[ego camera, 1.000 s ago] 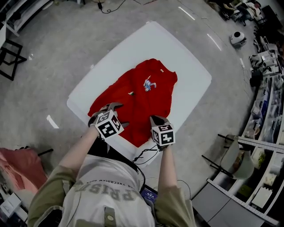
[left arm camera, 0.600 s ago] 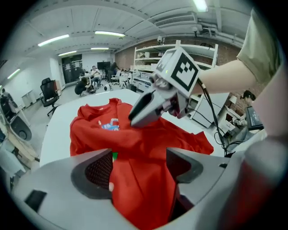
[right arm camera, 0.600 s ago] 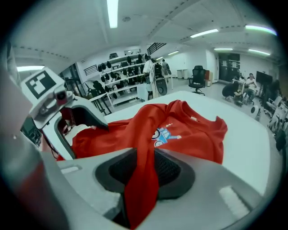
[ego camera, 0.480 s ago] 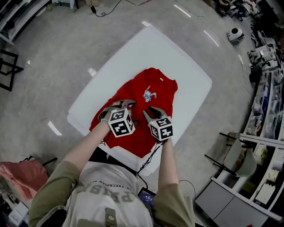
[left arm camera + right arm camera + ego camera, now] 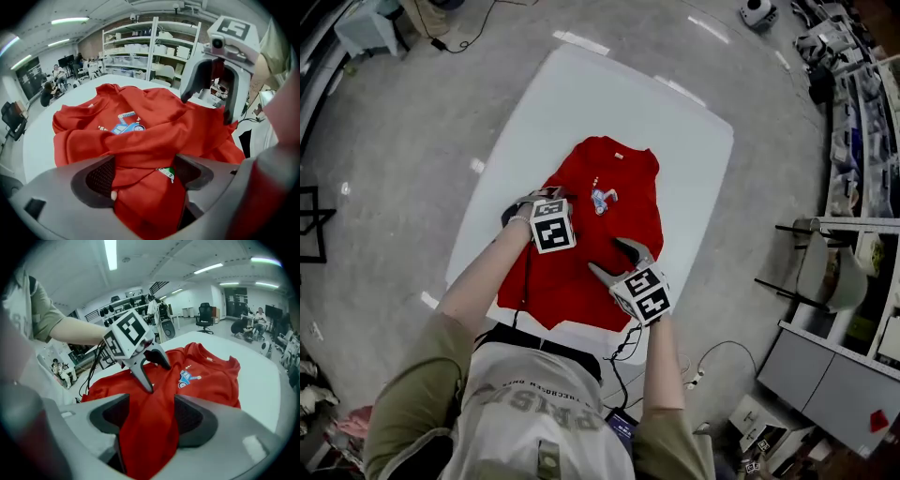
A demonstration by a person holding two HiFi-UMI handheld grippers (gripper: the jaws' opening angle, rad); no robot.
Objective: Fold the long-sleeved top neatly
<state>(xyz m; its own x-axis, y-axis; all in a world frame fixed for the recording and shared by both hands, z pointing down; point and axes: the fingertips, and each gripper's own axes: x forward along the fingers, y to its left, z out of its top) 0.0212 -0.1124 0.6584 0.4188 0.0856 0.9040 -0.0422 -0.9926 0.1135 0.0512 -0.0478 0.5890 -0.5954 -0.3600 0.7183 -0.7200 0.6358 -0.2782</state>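
Observation:
The red long-sleeved top lies on the white table, collar away from me and a small blue print on its chest. My left gripper stands over the top's left side. Its jaws have just been opening and are wide apart, with bunched red cloth and a small label between them, not pinched. My right gripper hovers over the lower middle of the top. Its jaws have just been opening and stand apart over a ridge of cloth. The right gripper view also shows the left gripper.
A black cable hangs off the table's near edge by my body. Chairs and shelving stand to the right, a stool at the far left. Bare table shows all round the top.
The right gripper's jaws, shut on the cloth a second ago, have opened and let it go. The left gripper has moved further up along the top's left side.

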